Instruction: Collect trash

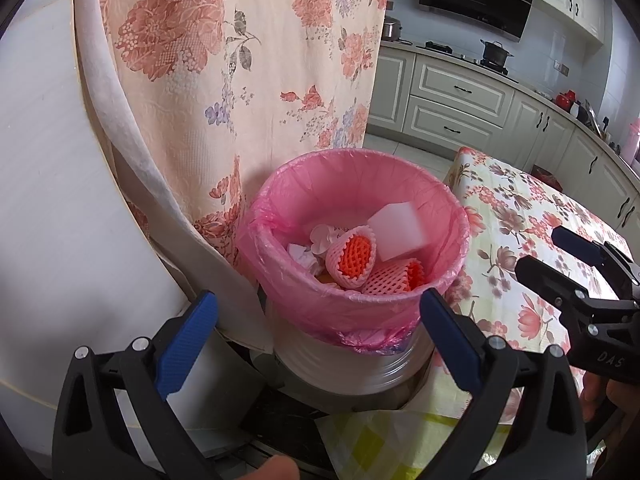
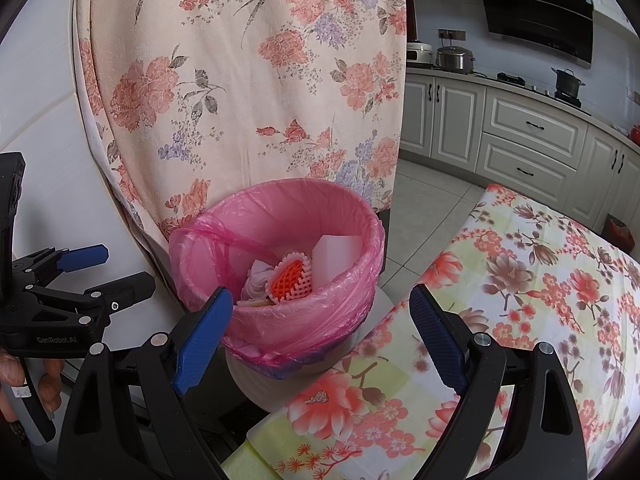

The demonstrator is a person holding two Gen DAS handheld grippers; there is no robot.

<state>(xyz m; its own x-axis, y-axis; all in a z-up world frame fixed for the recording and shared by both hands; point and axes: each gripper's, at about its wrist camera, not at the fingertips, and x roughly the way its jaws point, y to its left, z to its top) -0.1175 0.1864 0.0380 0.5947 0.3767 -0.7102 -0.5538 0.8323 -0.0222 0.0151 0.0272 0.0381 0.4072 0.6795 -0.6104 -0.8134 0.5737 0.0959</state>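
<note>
A white bin lined with a pink bag [image 1: 360, 196] [image 2: 276, 216] stands by the table corner. Inside lie orange-and-pink foam fruit nets [image 1: 352, 258] [image 2: 290, 276], a white foam block [image 1: 402, 230] [image 2: 336, 258] and crumpled white tissue [image 1: 304, 256] [image 2: 256, 280]. My left gripper [image 1: 320, 320] hovers open just in front of the bin, nothing between its blue pads; it also shows at the left of the right wrist view [image 2: 116, 270]. My right gripper [image 2: 320, 312] is open and empty too, close to the bin's near rim, and appears at the right in the left wrist view [image 1: 540, 252].
A floral cloth [image 1: 240, 60] hangs over a chair back right behind the bin. The table with a floral tablecloth [image 2: 540, 280] runs to the right. A white wall or appliance panel [image 1: 40, 200] stands at left. Kitchen cabinets [image 2: 520, 128] and a stove line the far side.
</note>
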